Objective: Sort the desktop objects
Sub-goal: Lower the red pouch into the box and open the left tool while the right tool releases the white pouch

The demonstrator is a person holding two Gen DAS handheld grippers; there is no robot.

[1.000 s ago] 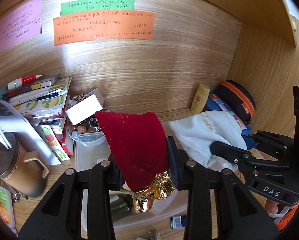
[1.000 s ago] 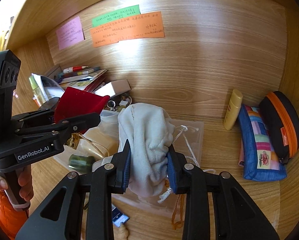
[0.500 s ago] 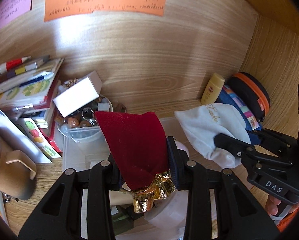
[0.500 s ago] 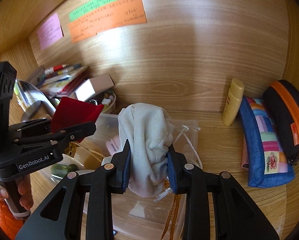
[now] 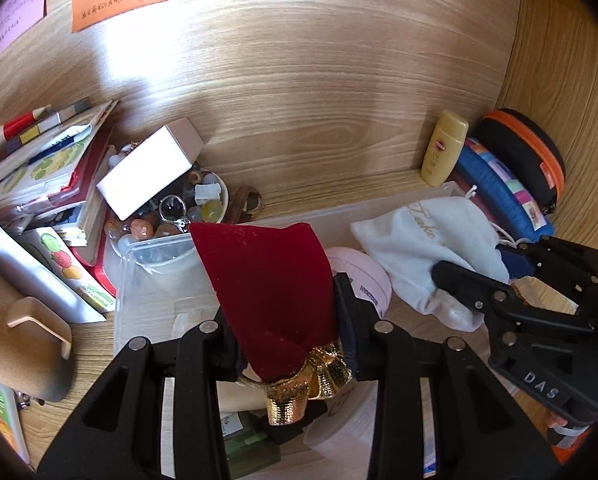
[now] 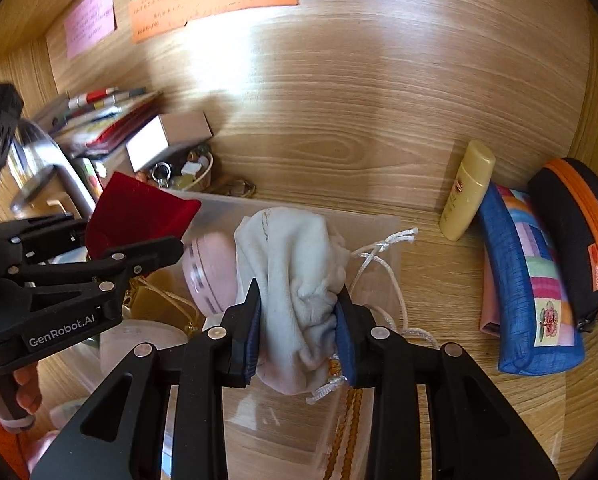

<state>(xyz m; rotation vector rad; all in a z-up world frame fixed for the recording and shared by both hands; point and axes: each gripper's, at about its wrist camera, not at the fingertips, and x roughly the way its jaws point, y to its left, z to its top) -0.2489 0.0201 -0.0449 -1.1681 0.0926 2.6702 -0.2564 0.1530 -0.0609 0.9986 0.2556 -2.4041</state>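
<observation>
My left gripper point(image 5: 285, 320) holds a red velvet pouch point(image 5: 267, 272) with a gold tie, just above a clear plastic box point(image 5: 147, 248). Its jaws are opening, but the pads still press the pouch. My right gripper point(image 6: 299, 320) grips a white drawstring pouch point(image 6: 291, 248) over the right side of the same box point(image 6: 363, 216). Those jaws are opening too, with the cloth still pinched between them. A pink round case point(image 6: 211, 272) lies in the box between the two pouches. The two grippers hang side by side, the right gripper point(image 5: 499, 292) showing in the left wrist view.
A yellow bottle point(image 6: 465, 192), a blue patchwork pouch point(image 6: 531, 280) and a black-and-orange case point(image 6: 579, 232) stand at the right wall. At the left are a bowl of beads point(image 5: 171, 216) under a white carton point(image 5: 151, 168), stacked books point(image 5: 39, 160) and a brown mug point(image 5: 23, 340).
Both grippers have sunk toward the clear box and tipped further down, each still carrying its pouch. The wall notes have slid up toward the top of both views.
</observation>
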